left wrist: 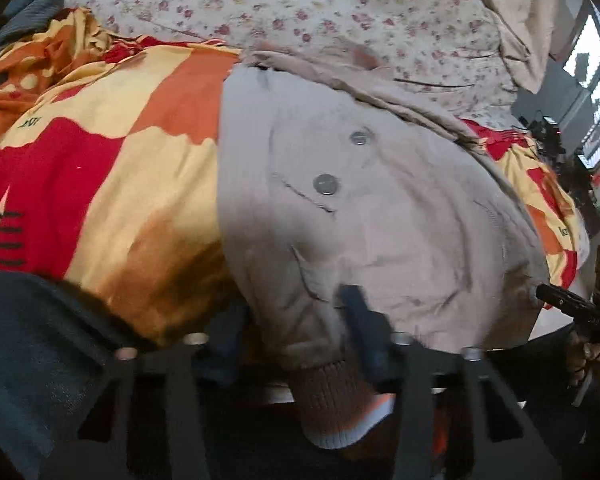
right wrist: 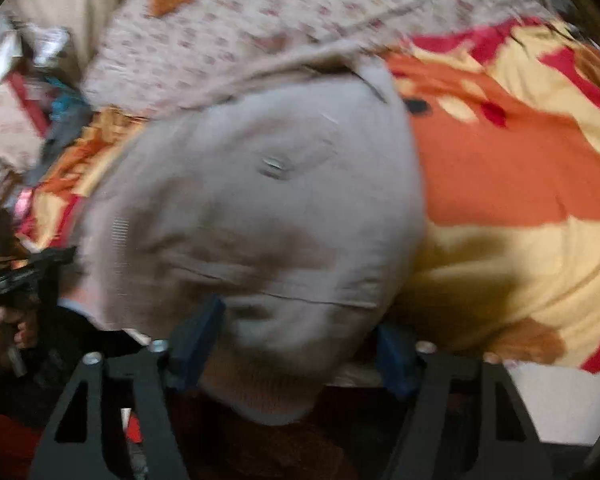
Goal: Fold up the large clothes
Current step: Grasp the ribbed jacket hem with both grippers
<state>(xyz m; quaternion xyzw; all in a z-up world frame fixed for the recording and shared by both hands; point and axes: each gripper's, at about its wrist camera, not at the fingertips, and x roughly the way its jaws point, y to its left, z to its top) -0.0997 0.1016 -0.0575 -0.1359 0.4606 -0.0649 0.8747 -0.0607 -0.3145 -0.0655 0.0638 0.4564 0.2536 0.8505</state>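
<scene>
Bed with patterned quilt [left wrist: 112,184]: left gripper [left wrist: 300,332] jaws pinching beige jacket [left wrist: 380,208] hem (ribbed cuff below); right gripper [right wrist: 300,344] jaws straddling hem, grip unclear.

Each gripper is a black frame of flat metal bars with long slots cut in them, and round silver screw heads sit at the joints. The left gripper [left wrist: 296,344] has dark blue plastic fingers [left wrist: 364,328]. The right gripper [right wrist: 300,352] has the same blue fingers [right wrist: 198,344]. A dark knitted sleeve [left wrist: 32,352] shows at the left edge.
</scene>
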